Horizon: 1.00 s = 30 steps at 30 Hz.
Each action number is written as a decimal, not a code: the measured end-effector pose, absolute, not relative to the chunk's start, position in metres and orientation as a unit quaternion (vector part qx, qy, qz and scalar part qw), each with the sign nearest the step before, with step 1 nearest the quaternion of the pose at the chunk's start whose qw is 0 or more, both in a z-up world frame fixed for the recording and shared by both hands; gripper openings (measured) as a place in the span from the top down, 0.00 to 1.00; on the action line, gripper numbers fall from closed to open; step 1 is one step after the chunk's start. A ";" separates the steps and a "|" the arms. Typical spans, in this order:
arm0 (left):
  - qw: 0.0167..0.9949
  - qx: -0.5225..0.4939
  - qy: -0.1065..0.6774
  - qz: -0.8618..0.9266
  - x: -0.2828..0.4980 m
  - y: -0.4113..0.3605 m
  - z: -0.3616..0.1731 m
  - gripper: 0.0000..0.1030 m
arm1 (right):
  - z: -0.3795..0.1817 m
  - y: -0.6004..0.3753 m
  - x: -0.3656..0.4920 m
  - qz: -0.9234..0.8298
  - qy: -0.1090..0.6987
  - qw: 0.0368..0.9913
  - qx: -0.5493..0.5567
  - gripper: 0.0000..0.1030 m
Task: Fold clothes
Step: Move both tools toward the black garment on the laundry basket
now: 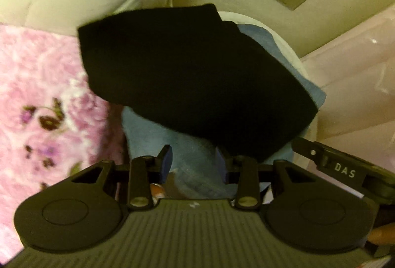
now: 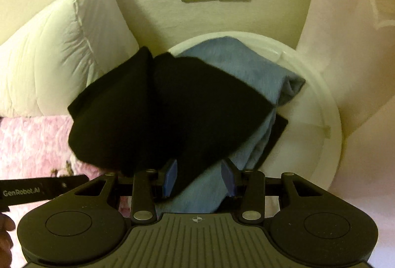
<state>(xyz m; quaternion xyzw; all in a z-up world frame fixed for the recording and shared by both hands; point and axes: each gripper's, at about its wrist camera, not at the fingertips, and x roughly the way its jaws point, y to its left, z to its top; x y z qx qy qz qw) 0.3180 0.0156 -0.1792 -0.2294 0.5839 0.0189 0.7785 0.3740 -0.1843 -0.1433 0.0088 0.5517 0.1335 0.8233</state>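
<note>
Both tongs (image 1: 193,164) (image 2: 199,178) parted, black garment (image 2: 158,110) just ahead

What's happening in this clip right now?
A person with a claw in each hand is stacking folded clothes. A folded black garment lies on blue cloth piled on a round white surface by the wall, beside a white pillow and a pink floral blanket. Both the left claw and right claw are open at the near edge of the pile, gripping nothing.
</note>
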 end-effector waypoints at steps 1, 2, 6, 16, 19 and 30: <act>0.776 -0.237 0.584 0.016 0.323 0.013 -0.182 0.67 | -0.145 -0.186 0.381 0.135 0.548 0.825 0.010 0.57; 0.775 -0.240 0.584 0.014 0.329 0.010 -0.185 0.67 | -0.145 -0.188 0.387 0.136 0.544 0.828 0.012 0.57; 0.777 -0.232 0.585 0.004 0.352 -0.010 -0.193 0.66 | -0.149 -0.199 0.409 0.129 0.538 0.833 0.029 0.57; 0.773 -0.189 0.605 0.031 0.385 -0.042 -0.221 0.59 | -0.161 -0.224 0.427 0.114 0.546 0.828 0.053 0.57; 0.773 -0.191 0.604 0.030 0.385 -0.037 -0.220 0.59 | -0.163 -0.222 0.422 0.136 0.551 0.821 0.068 0.57; 0.760 -0.305 0.567 0.089 0.316 0.059 -0.222 0.57 | -0.194 -0.152 0.402 0.293 0.585 0.753 0.062 0.57</act>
